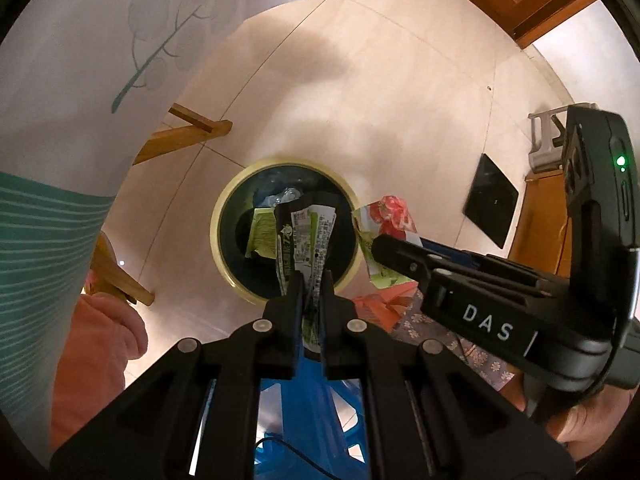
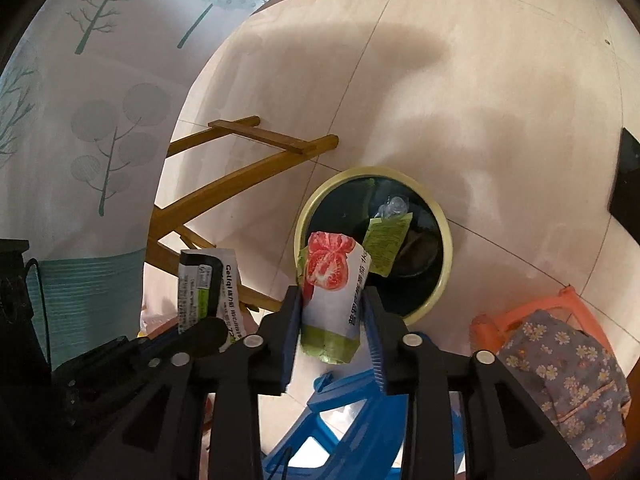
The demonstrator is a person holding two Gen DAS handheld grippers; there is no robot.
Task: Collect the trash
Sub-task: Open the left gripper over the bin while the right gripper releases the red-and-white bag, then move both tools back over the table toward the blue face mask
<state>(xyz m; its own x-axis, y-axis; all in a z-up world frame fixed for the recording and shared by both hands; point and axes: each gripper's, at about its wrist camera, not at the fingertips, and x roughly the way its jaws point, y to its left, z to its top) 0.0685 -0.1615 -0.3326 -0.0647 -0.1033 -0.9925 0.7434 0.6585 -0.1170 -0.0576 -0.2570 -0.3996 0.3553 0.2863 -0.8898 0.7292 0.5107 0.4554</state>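
The left gripper [image 1: 311, 280] pinched one "Cetiqi" wrapper [image 1: 306, 236]; the right gripper [image 2: 332, 300] clamped one tomato-printed packet [image 2: 332, 280] over one bin [image 2: 440, 280].

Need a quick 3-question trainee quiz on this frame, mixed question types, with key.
1. True or false: the left gripper is open and holds nothing.
2. Which pack does the right gripper grip? A) tomato-print packet B) black-and-green wrapper C) floral cloth
3. Fill in: a green packet lies inside the yellow-rimmed ____.

Key: 1 false, it is shut on the black-and-green wrapper. 2 A. 3 trash bin.
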